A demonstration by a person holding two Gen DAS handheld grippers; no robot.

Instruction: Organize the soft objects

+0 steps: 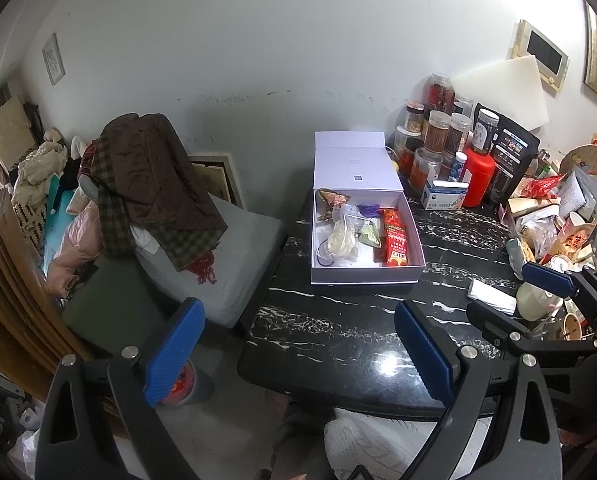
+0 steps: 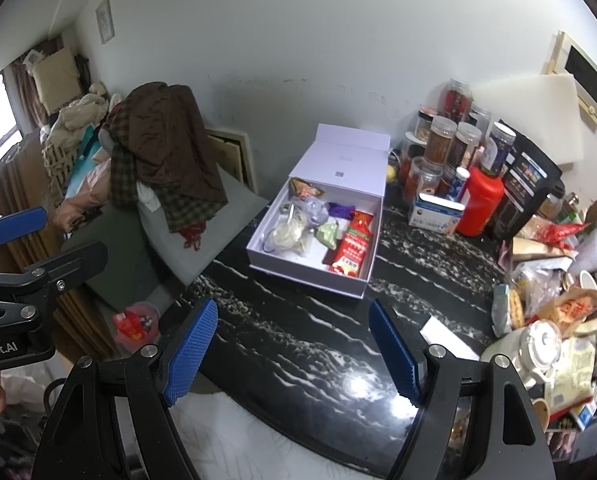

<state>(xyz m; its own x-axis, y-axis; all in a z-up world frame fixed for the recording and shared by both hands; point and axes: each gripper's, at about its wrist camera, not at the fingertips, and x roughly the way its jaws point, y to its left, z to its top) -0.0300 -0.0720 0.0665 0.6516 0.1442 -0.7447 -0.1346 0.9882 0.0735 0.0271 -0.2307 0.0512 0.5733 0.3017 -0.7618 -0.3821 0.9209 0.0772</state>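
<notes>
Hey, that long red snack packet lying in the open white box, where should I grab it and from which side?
Take the red packet across its narrow width near the middle, coming down from above. It lies flat and lengthwise beside the box's right wall, so a side approach looks blocked; the open top is free. Set one jaw in the gap by that wall, the other on the packet's left edge, clear of the green pouch.

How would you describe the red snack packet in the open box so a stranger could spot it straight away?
On the black marble table sits an open white box with its lid up. The red packet lies lengthwise along the side nearest the jars. It is the only long, bright red item there; its neighbours are small pale bags.
</notes>
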